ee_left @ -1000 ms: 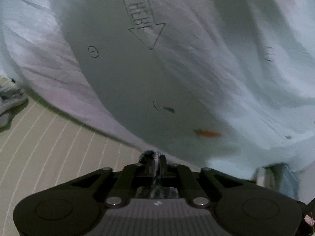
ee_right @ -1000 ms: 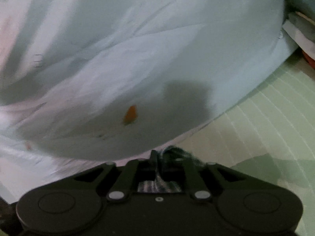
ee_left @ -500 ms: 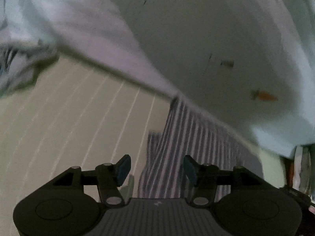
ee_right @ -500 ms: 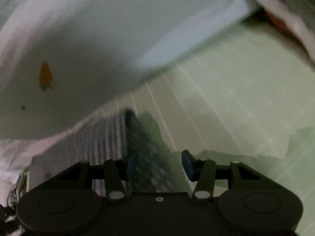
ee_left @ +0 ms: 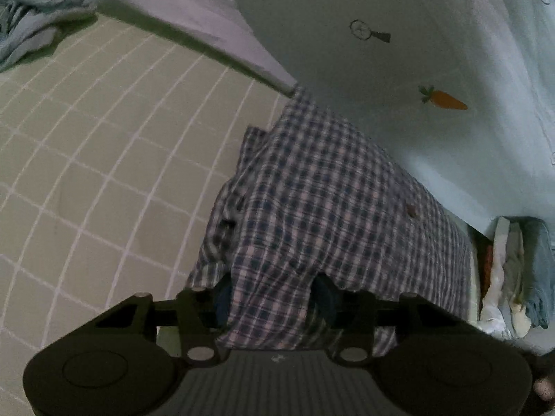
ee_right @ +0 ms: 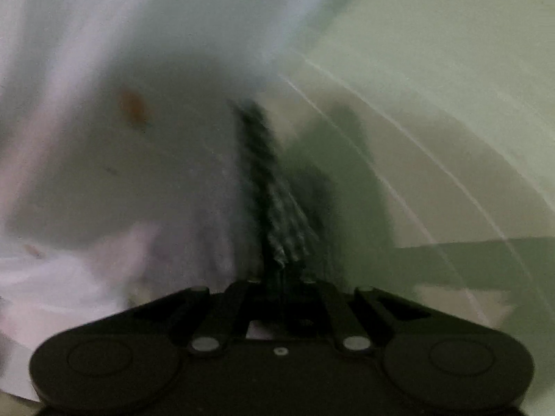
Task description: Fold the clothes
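Note:
A blue and white plaid shirt (ee_left: 329,187) lies on the green gridded mat (ee_left: 86,159), partly folded. My left gripper (ee_left: 274,301) is open, its blue-padded fingers standing either side of a fold of the shirt's near edge. In the blurred right wrist view, my right gripper (ee_right: 277,277) is shut on a bunched edge of the plaid shirt (ee_right: 274,208), which rises as a narrow ridge ahead of the fingers.
A pale blue sheet with a carrot print (ee_left: 444,100) hangs behind the shirt and fills the back (ee_right: 104,121). A crumpled grey garment (ee_left: 27,31) lies far left. A stack of folded clothes (ee_left: 513,277) stands at right.
Both grippers let go of the shirt and opened half a second ago. Now the right gripper has shut on the shirt's edge again; the left stays open around the near fold.

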Tool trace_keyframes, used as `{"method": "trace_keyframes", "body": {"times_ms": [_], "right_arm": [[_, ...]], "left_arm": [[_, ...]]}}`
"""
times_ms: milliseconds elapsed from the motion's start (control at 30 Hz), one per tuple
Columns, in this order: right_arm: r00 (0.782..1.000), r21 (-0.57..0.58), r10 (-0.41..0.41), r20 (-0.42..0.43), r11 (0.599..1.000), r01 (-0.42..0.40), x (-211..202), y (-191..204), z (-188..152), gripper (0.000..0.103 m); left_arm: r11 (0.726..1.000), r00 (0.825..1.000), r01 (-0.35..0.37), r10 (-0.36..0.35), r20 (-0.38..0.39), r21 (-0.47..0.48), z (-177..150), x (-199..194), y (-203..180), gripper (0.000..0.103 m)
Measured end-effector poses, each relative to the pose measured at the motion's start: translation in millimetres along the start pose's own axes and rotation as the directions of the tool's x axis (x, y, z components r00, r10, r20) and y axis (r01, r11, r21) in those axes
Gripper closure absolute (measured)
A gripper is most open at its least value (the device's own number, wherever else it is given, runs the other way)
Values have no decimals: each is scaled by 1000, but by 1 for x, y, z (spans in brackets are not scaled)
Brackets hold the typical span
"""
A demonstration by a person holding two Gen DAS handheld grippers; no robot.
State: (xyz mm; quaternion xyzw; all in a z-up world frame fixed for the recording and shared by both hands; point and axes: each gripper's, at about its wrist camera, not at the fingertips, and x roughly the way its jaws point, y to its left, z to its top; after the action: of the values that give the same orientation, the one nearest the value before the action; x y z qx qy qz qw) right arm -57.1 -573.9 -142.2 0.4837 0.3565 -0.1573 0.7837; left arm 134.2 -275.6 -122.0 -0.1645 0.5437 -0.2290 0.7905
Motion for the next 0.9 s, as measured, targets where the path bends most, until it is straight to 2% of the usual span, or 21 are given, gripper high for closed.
{"method": "trace_keyframes", "body": {"times_ms": [100,133,167,233,267,300,367,433,500,633,900], "right_arm": [[999,80,27,-28,996,-25,-7,-11,-9,95],[1000,56,22,-9,998,-21,-12,-6,-7,84],[1000,38,8,10,999,-8,-17,-2,-5,64],[998,33,-22,55,999,20,-22,1,1,47],[997,40,-34,76,999,31,-24,2,3,42],[995,61,-35,94,998,30,-26,0,4,39],[991,123,-20,130,992,4,-26,-5,6,24],[987,177,-2,159,984,-26,-25,-10,9,18],[988,197,27,149,979,-56,-15,-7,14,14],[993,137,31,114,989,-47,3,3,19,7],[998,14,35,44,999,-35,40,22,28,4]], "left_arm": [[1000,1000,-13,13,7,8,1,-6,1,52],[1000,1000,-20,20,19,15,3,-10,1,51],[999,999,-28,27,32,21,5,-14,1,46],[999,998,-43,41,54,31,10,-19,2,37],[998,997,-50,48,62,36,13,-20,2,34],[997,996,-58,55,70,40,17,-21,3,33],[996,995,-68,65,75,49,23,-20,5,26],[996,996,-69,66,63,58,31,-15,7,21],[995,997,-72,69,39,71,37,-7,9,21],[992,997,-79,79,4,94,46,11,10,19],[993,999,-6,9,-31,114,62,43,3,18]]}}
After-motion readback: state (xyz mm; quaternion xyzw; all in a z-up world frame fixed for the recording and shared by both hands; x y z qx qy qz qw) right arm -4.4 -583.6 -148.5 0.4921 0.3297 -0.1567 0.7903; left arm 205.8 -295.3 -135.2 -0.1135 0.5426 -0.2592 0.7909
